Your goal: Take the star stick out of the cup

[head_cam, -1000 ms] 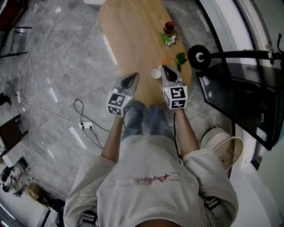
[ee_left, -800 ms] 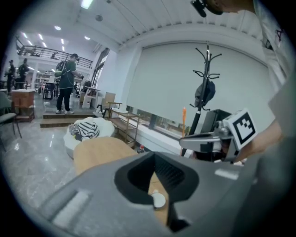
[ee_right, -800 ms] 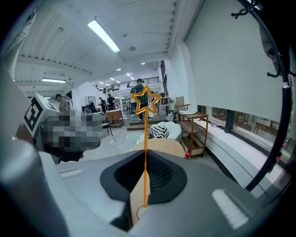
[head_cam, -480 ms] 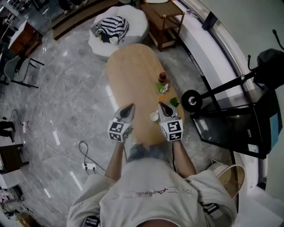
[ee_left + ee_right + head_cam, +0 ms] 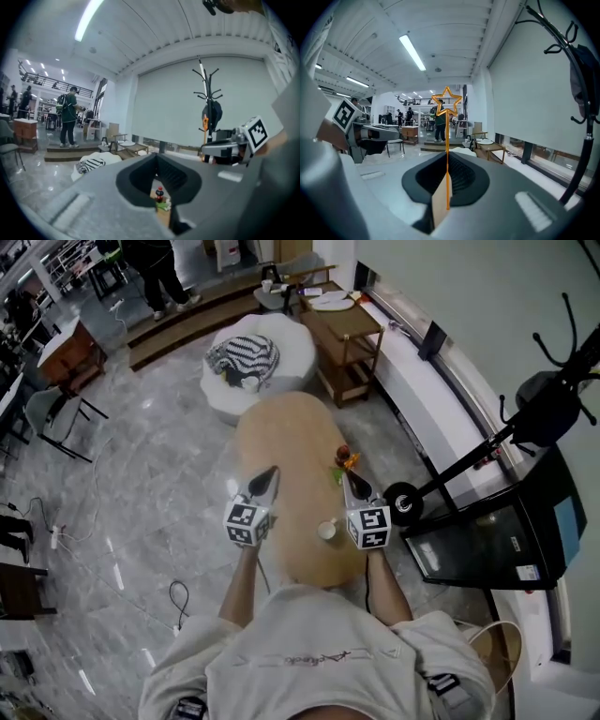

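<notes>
In the right gripper view my right gripper point(image 5: 447, 161) is shut on the thin orange star stick point(image 5: 447, 140). Its outlined star stands upright above the jaws. In the head view that gripper point(image 5: 354, 487) hangs over the oval wooden table point(image 5: 281, 437), and the stick's orange tip point(image 5: 350, 463) shows just past it. The small white cup point(image 5: 326, 531) stands on the table, nearer me than the jaws and apart from them. My left gripper point(image 5: 263, 484) hovers at the table's left edge, and in its own view the left gripper point(image 5: 157, 161) is shut on nothing.
A red-capped bottle point(image 5: 342, 455) and some green and white bits stand further along the table. To the right stand a black coat stand point(image 5: 487, 451) and a dark screen point(image 5: 483, 540). A white pouf with a striped cloth point(image 5: 251, 367) and a wooden side table point(image 5: 342, 334) lie beyond.
Both grippers have risen and moved forward over the table. The right jaws, beside the cup a second ago, are now past it with the star stick clear of the cup.
</notes>
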